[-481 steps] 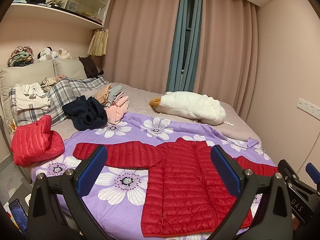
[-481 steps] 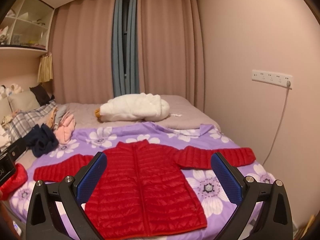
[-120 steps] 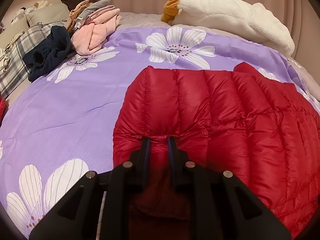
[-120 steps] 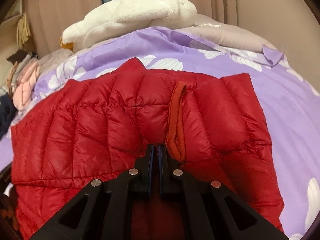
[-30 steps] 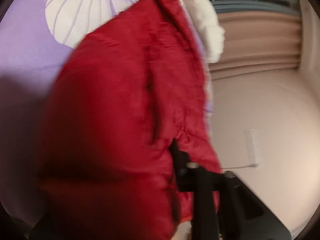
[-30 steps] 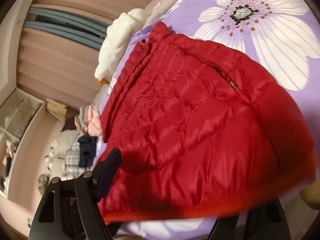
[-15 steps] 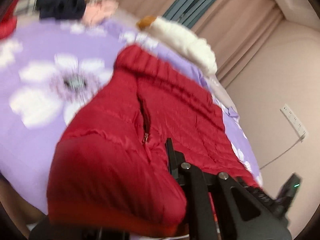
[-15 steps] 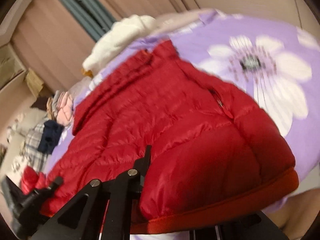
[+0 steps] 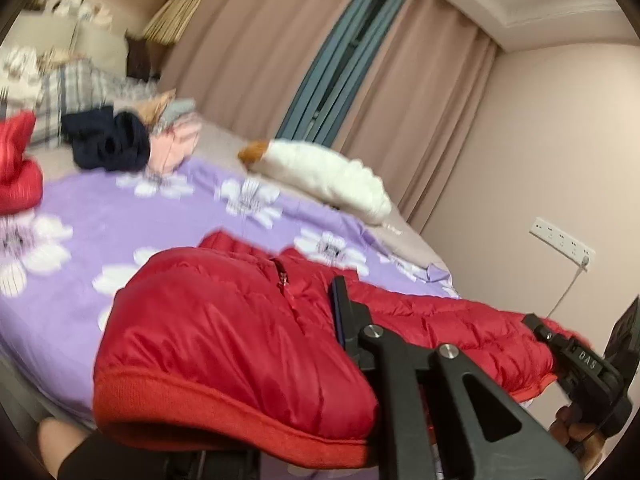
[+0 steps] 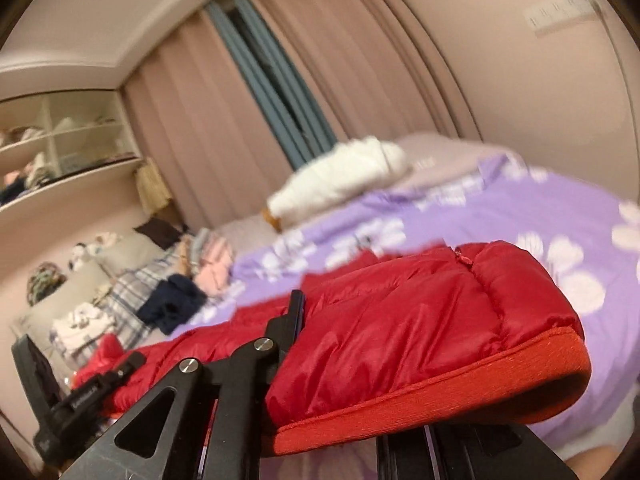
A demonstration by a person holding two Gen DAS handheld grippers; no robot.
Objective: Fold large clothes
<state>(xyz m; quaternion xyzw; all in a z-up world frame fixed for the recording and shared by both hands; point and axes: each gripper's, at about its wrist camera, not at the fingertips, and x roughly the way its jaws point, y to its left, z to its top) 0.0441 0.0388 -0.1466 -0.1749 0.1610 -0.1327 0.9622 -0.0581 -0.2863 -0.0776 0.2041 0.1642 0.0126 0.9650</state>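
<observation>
the red jacket (image 9: pixel 224 344) hangs by its hem, lifted at the bed's near edge, from both tongs: the left tongs (image 9: pixel 340 320) and the right tongs (image 10: pixel 296 320) each clench it. beyond lies the purple flowered sheet (image 9: pixel 120 216), then a white plush toy (image 9: pixel 328 176).

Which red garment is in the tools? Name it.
The red puffer jacket with the zip, spread on the purple floral cover; both tools grip its hem. The other red garment lies bunched and untouched at the cover's far left edge.
</observation>
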